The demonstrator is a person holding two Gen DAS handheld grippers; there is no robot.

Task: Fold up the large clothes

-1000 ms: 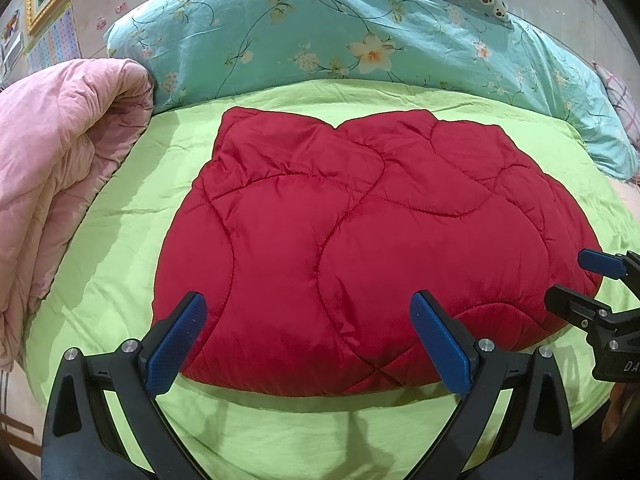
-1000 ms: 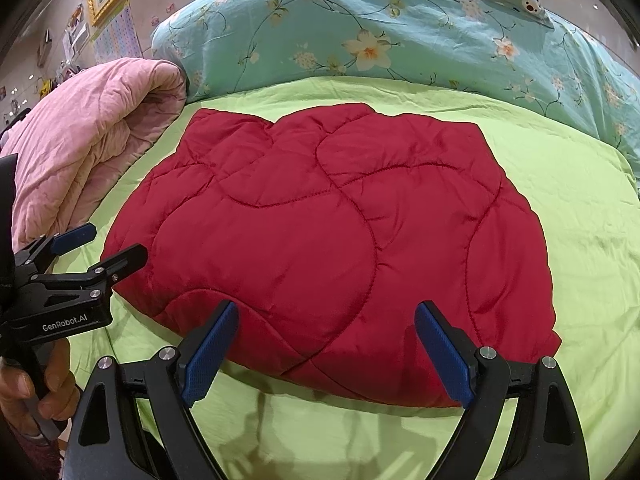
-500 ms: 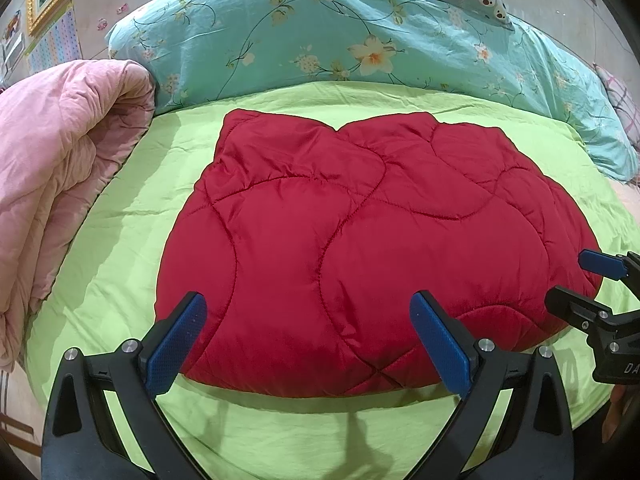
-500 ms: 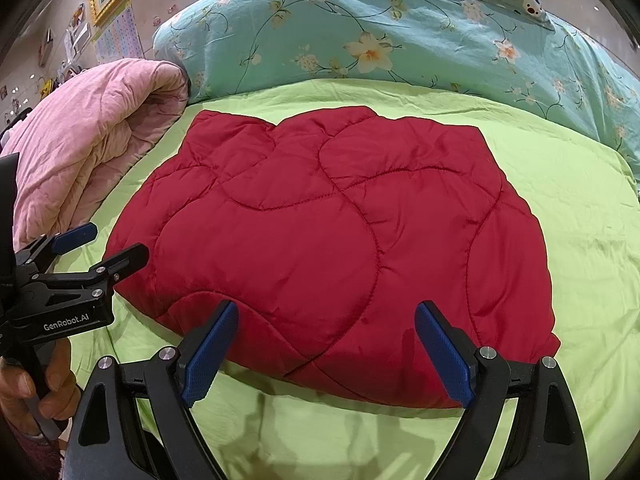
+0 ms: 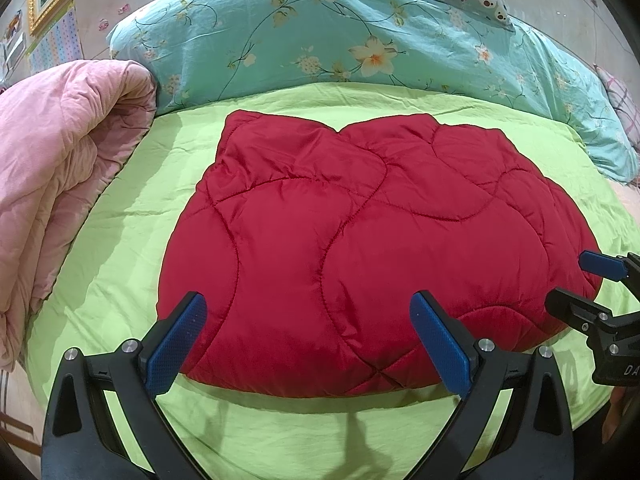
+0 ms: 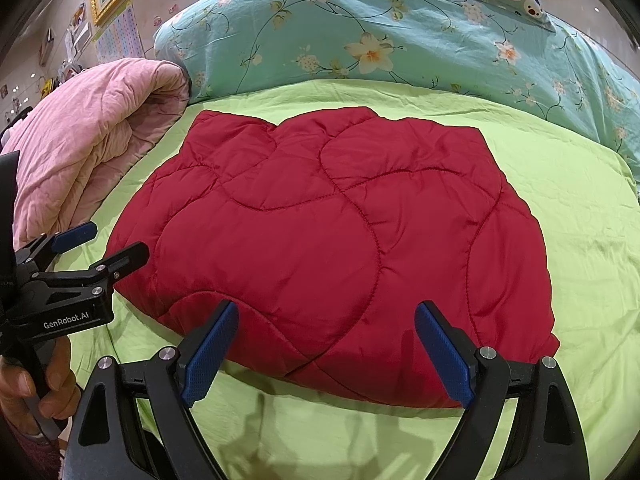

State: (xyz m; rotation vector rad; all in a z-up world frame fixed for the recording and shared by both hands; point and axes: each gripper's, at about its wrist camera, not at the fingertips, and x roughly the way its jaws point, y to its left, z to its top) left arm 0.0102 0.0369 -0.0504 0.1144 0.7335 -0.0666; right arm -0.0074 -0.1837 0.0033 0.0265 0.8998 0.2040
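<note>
The red quilted jacket (image 5: 360, 248) lies flat in the middle of the frame on the green bedsheet (image 5: 120, 240). The left gripper (image 5: 308, 340) and right gripper (image 6: 324, 344) both hover wide open and empty. For a clean fold, pinch the near hem, probably at both corners.

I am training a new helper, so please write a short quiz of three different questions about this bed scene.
1. True or false: the red jacket lies flat on the green sheet.
2. Which lies left of the jacket? A) pink blanket B) flowered quilt
3. Fill in: the left gripper and the right gripper both stand ___.

Key: 1 true; 2 A; 3 open
</note>
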